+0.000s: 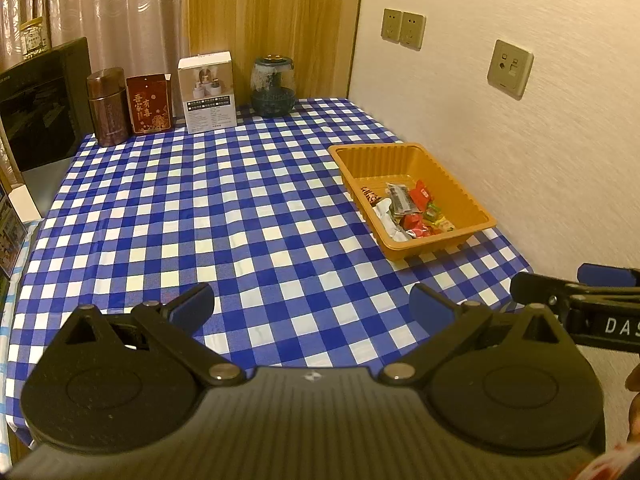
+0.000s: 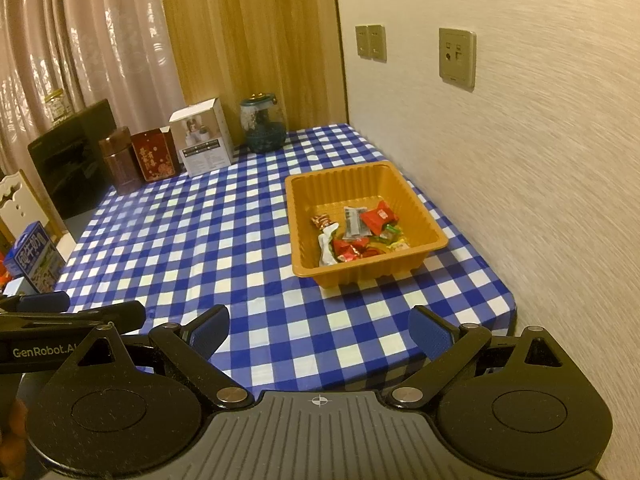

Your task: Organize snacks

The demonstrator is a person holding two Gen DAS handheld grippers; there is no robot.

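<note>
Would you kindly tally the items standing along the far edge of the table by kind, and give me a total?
Brown cylindrical tin: 1
Red box: 1
White box: 1
Glass jar: 1
Total: 4

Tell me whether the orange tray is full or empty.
Partly filled: the orange tray holds a small pile of wrapped snacks at its near end; the far half shows bare floor.

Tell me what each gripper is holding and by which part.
Nothing: the left gripper and right gripper are both open and empty above the blue checked tablecloth.
</note>
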